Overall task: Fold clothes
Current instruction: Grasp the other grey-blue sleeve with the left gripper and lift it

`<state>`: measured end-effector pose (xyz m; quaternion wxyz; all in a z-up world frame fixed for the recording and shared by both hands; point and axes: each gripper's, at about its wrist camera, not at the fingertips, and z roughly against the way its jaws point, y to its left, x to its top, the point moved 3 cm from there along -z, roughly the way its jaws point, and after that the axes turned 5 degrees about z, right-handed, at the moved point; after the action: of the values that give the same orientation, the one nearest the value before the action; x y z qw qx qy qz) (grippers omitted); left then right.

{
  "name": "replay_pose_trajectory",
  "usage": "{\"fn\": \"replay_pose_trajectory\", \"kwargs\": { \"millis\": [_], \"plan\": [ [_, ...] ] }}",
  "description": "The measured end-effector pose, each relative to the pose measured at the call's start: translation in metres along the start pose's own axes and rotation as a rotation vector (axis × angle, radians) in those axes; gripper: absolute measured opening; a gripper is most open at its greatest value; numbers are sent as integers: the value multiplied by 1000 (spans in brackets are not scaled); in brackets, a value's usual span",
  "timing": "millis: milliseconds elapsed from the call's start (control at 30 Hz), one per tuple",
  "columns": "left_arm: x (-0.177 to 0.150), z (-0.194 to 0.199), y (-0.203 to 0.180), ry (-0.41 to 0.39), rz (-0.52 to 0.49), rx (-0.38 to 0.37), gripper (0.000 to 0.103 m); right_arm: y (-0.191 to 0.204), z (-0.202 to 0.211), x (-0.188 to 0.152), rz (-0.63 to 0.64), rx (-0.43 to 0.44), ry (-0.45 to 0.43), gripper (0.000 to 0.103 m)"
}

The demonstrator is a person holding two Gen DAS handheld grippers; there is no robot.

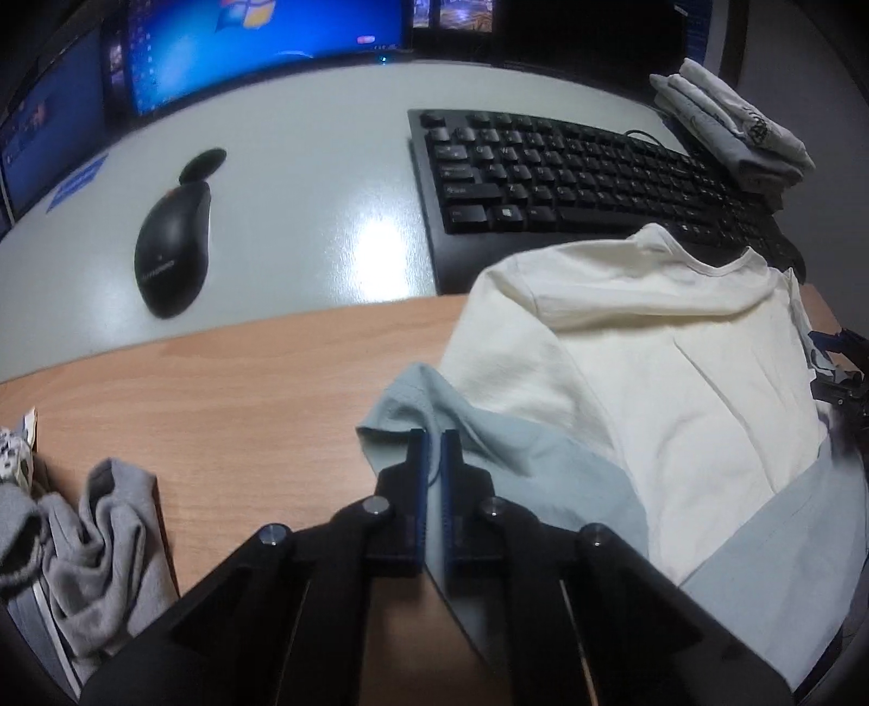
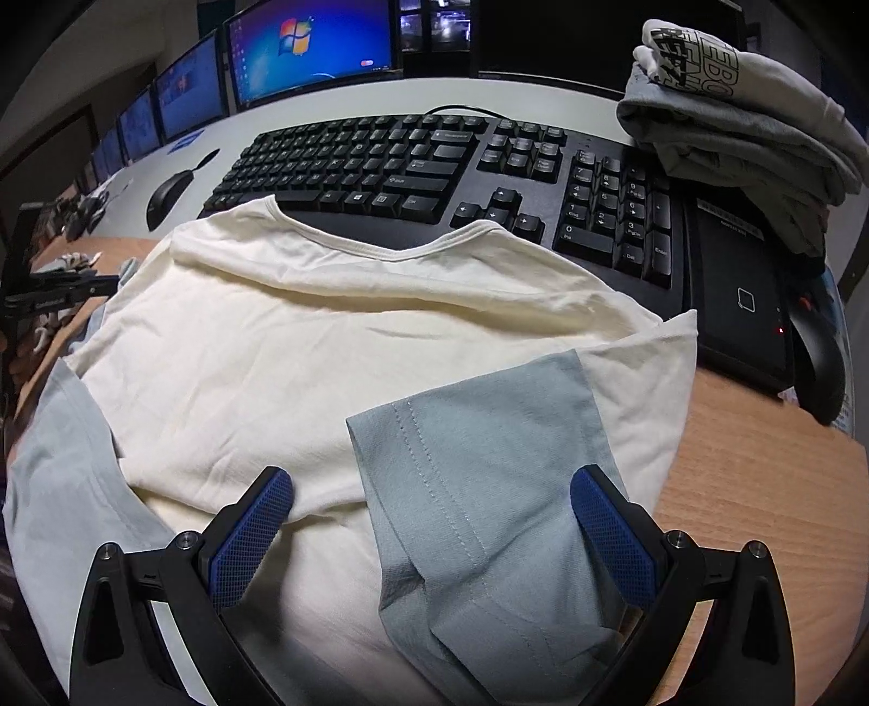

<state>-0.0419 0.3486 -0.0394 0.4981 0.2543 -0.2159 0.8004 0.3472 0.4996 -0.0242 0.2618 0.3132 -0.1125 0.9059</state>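
Left wrist view: left gripper (image 1: 434,442) drawn narrow, blue pads nearly together, pinching a fold of the pale blue shirt (image 1: 521,451) at its left sleeve edge. Cloth sits between the fingertips; the sleeve bunches up just beyond them. Blue shirt runs right from the grip and passes under the cream shirt (image 1: 641,358), which lies on top, neckline at the far end, touching the near edge of the black keyboard (image 1: 570,174). Both shirts rest on the wooden table (image 1: 217,391). Near left: crumpled grey garment (image 1: 103,537), apart from the shirts. Far left, on the grey desk surface (image 1: 304,152): black mouse (image 1: 174,255). Far right past the keyboard: folded stack of clothes (image 1: 728,130). Monitors (image 1: 260,49) along the far edge.

Right wrist view: right gripper (image 2: 434,521) spread wide, holding nothing. Blue pads (image 2: 252,535) stand on either side of the pale blue shirt's (image 2: 478,478) other sleeve, which lies flat over the cream shirt (image 2: 326,336); right pad is at the sleeve's right edge, left pad over cream cloth. Cannot tell whether either pad touches fabric. More blue cloth shows at the near left under the cream shirt. Cream neckline overlaps the keyboard (image 2: 434,163). Right of the keyboard: a black device (image 2: 738,293) with a small red light; folded stack (image 2: 744,103) beyond it. Left gripper (image 2: 54,296) visible at far left edge
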Motion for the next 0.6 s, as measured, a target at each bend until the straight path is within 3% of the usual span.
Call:
{"fn": "replay_pose_trajectory", "kwargs": {
  "millis": [67, 100, 167, 200, 267, 333, 367, 400, 467, 533, 600],
  "plan": [
    [2, 2, 4, -1, 5, 55, 13, 0, 0, 0, 1, -2, 1, 103],
    [4, 3, 6, -7, 9, 83, 22, 0, 0, 0, 1, -2, 1, 103],
    [9, 7, 11, -27, 17, 137, 92, 0, 0, 0, 2, -2, 1, 103],
    [12, 9, 11, -43, 15, 147, 95, 0, 0, 0, 2, -3, 2, 103],
    [20, 13, 8, -81, 1, 139, 94, 0, 0, 0, 3, -5, 2, 103],
    [22, 3, 4, -43, -31, 109, 87, 0, 0, -1, 3, -5, 2, 103],
    [21, -4, 2, -14, -50, 92, 72, 0, 0, -1, 3, -5, 2, 103],
    [20, -10, 1, 3, -72, 82, 66, 0, 0, -1, 3, -6, 3, 103],
    [16, -17, 0, 15, -93, 51, 34, 0, 0, -1, 1, -6, 2, 103],
    [16, -16, 7, 13, -34, -38, 18, -1, 0, 0, -1, -5, 2, 103],
    [15, -16, 10, 2, -18, -62, 12, 0, 0, -1, 1, -9, 4, 103]
  ]
}}
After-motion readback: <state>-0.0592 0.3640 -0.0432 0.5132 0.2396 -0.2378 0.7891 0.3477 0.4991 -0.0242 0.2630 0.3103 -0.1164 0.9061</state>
